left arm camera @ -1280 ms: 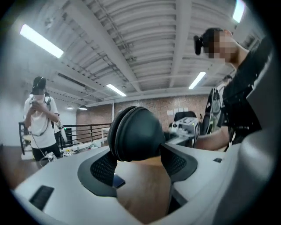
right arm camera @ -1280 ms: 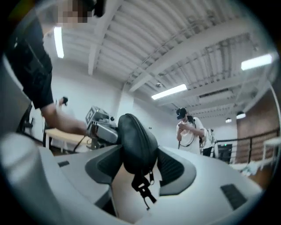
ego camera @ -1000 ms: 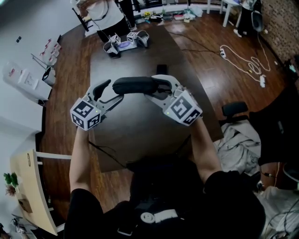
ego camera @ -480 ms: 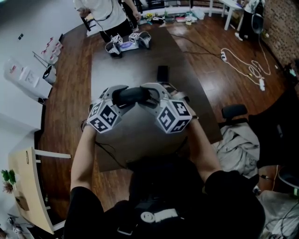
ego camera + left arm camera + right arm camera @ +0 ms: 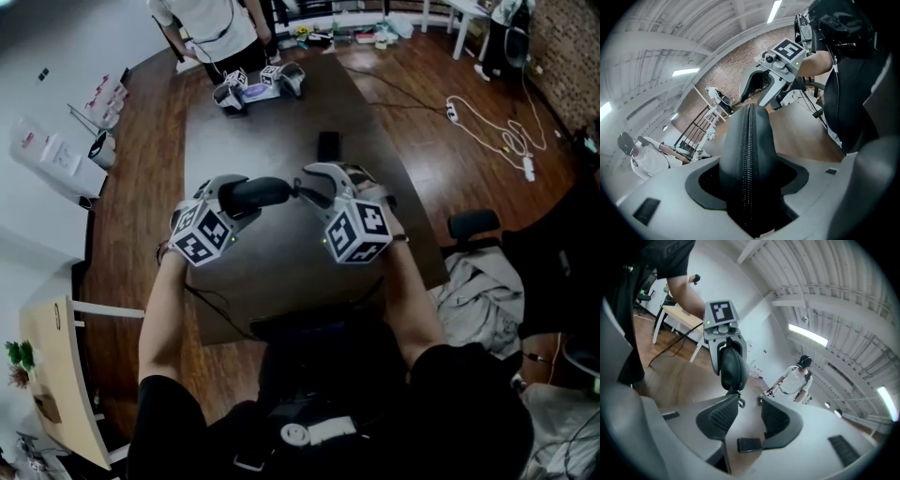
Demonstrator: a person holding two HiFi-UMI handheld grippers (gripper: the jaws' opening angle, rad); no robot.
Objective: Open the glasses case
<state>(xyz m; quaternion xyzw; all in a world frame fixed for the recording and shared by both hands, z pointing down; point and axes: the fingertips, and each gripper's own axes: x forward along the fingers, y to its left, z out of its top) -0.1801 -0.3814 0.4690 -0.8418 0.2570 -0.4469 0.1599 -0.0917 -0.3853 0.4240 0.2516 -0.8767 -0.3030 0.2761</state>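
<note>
Left gripper (image 5: 232,195): fingers tightening on black zippered glasses case (image 5: 747,140).
Right gripper (image 5: 750,411): fingers closing, empty, seemingly nearing zip pull (image 5: 740,402).
Care: pinching pull squarely.

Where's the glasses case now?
Head view, left of centre: the glasses case is held over the dark table in the left gripper, whose jaws have just closed further on it.

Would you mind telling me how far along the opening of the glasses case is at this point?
Done: the left gripper has the glasses case clamped, its jaws having just been closing on it. In hand: the right gripper, jaws just closing but apart, is at the zipper pull without pinching it. Left: the zipper looks shut, so unzipping and opening it remain.
</note>
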